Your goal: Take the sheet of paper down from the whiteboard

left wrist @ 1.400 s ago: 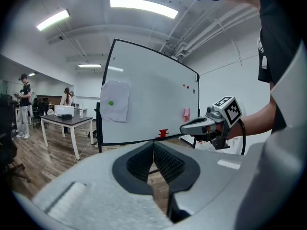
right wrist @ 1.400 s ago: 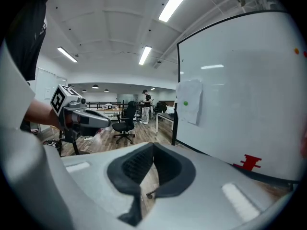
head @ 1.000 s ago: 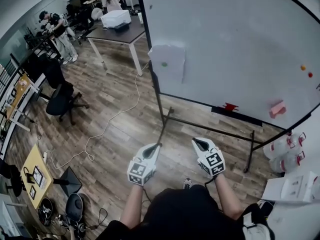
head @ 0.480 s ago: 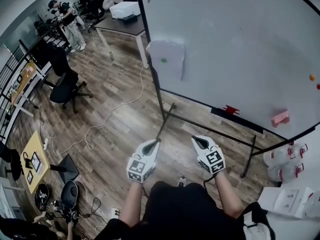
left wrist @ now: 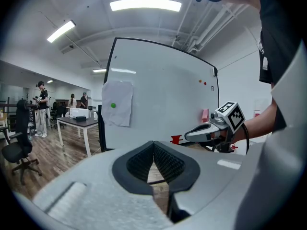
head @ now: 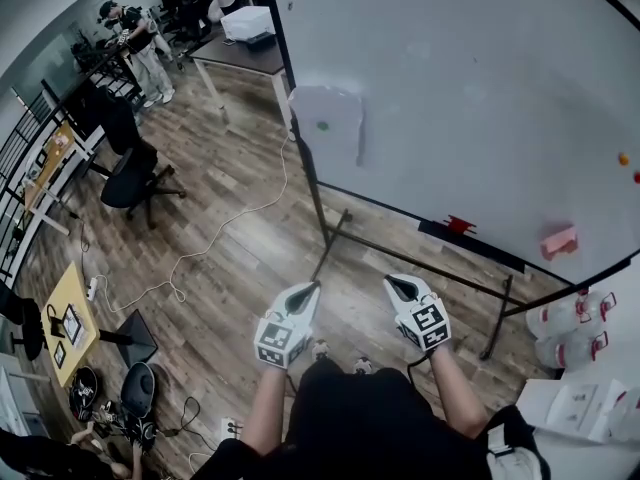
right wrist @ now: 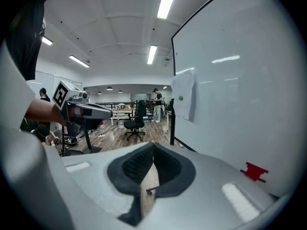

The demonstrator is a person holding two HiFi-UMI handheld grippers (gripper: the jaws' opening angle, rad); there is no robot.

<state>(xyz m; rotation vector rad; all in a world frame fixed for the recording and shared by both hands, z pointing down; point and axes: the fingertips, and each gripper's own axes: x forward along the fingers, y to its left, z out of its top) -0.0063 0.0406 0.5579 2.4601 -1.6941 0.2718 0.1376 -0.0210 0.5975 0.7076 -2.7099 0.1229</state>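
Note:
A white sheet of paper [head: 328, 123] hangs on the left part of the whiteboard [head: 470, 88], pinned by a green magnet [head: 322, 125]. The paper [left wrist: 117, 103] with its magnet [left wrist: 113, 106] also shows in the left gripper view, and the paper [right wrist: 184, 98] is in the right gripper view too. My left gripper [head: 312, 290] and right gripper [head: 392, 283] are held side by side well short of the board, both shut with nothing between the jaws. Both point toward the board's stand.
A red magnet clip [head: 459, 224] and a pink eraser [head: 559, 241] sit on the board's lower right. The board's black stand legs [head: 330, 243] reach over the wood floor. A white cable [head: 215, 238], office chair [head: 130, 173], table [head: 240, 56] and people [head: 135, 43] are to the left. Water jugs [head: 575, 318] stand right.
The view has shifted a little, the board and paper moving slightly left and up in the head view. Both grippers stay shut, side by side.

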